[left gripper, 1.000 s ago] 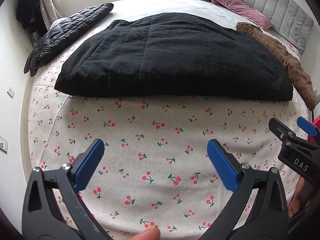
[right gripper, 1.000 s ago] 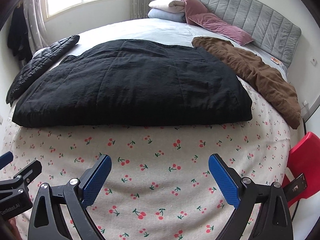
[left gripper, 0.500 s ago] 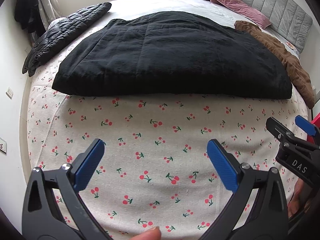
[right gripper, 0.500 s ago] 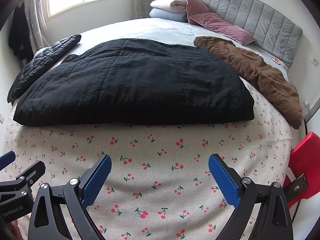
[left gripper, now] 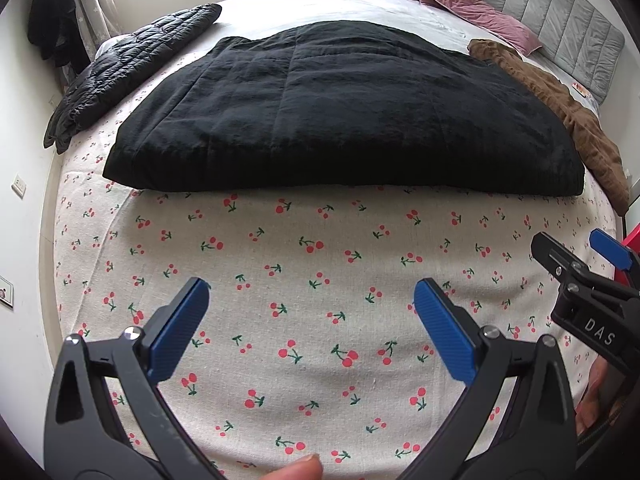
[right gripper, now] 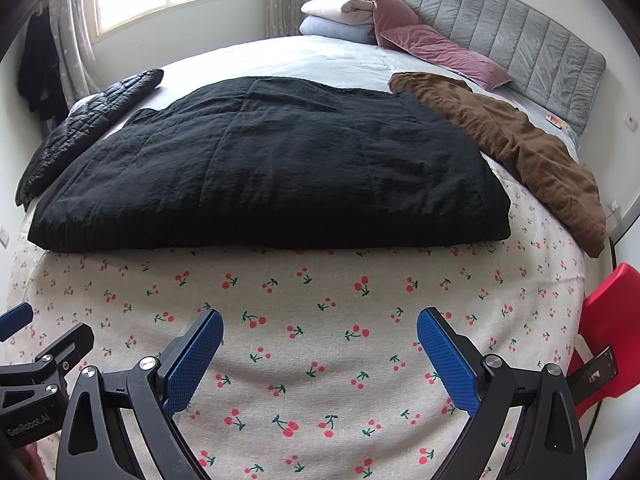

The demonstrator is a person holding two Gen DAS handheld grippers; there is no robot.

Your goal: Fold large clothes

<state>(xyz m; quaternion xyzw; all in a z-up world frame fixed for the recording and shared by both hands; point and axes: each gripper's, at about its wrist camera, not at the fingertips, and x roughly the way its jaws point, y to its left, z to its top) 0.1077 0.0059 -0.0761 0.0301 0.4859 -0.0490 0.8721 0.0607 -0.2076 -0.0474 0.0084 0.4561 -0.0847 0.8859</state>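
A large black padded garment (left gripper: pixel 340 116) lies folded flat across the middle of the bed, also in the right wrist view (right gripper: pixel 264 168). My left gripper (left gripper: pixel 310 292) is open and empty over the cherry-print sheet (left gripper: pixel 312 264), short of the garment's near edge. My right gripper (right gripper: pixel 318 324) is open and empty beside it, also over the sheet (right gripper: pixel 320 292). The right gripper shows at the right edge of the left wrist view (left gripper: pixel 576 256). The left gripper shows at the left edge of the right wrist view (right gripper: pixel 44 340).
A brown garment (right gripper: pixel 512 144) lies along the bed's right side. A black quilted jacket (left gripper: pixel 128 68) lies at the left. Pillows (right gripper: pixel 424 44) and folded blankets (right gripper: pixel 340 20) sit by the grey headboard (right gripper: pixel 504 40). A red chair (right gripper: pixel 608 328) stands at the right.
Both grippers have drawn slightly back from the black garment. Both stay open and empty; the garment has not moved.
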